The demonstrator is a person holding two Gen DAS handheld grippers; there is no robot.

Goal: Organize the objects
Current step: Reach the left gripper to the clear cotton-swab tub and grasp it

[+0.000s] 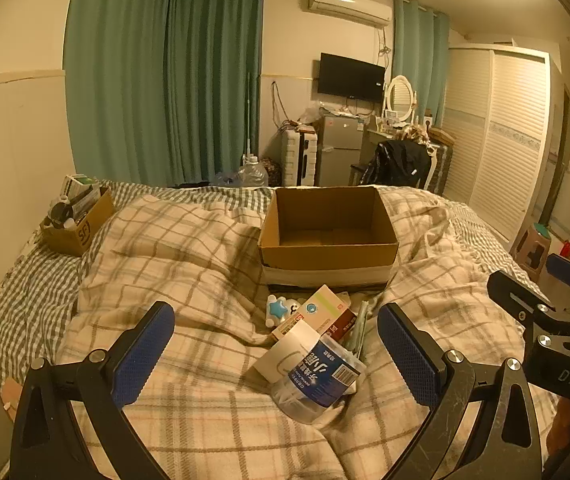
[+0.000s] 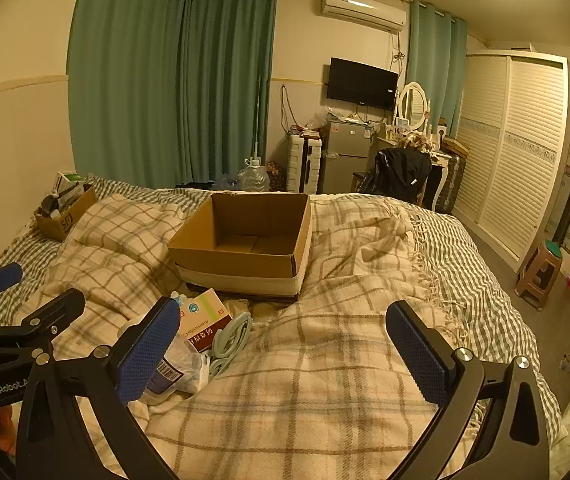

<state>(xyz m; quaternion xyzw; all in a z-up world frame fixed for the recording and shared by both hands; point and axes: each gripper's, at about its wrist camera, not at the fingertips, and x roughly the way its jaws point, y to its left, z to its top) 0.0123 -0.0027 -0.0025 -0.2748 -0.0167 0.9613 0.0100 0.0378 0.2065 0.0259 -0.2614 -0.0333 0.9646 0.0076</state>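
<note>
A pile of small objects lies in a fold of the plaid blanket. It holds a clear round tub with a blue label point(image 1: 319, 376), a white card point(image 1: 285, 350), a medicine box point(image 1: 317, 312), a blue star toy point(image 1: 277, 309) and a grey-green clip point(image 2: 231, 338). An empty open cardboard box point(image 1: 329, 232) stands just behind the pile; it also shows in the right wrist view point(image 2: 245, 240). My left gripper point(image 1: 277, 354) is open, with the tub between its fingers and untouched. My right gripper point(image 2: 285, 356) is open and empty over the blanket, right of the pile.
A small cardboard box point(image 1: 73, 224) full of items sits at the bed's far left by the wall. The bed's right edge drops to the floor, where a stool point(image 2: 541, 276) stands. A fridge point(image 1: 339, 148), a chair with a black jacket point(image 1: 401, 162) and a wardrobe point(image 1: 501, 140) lie beyond.
</note>
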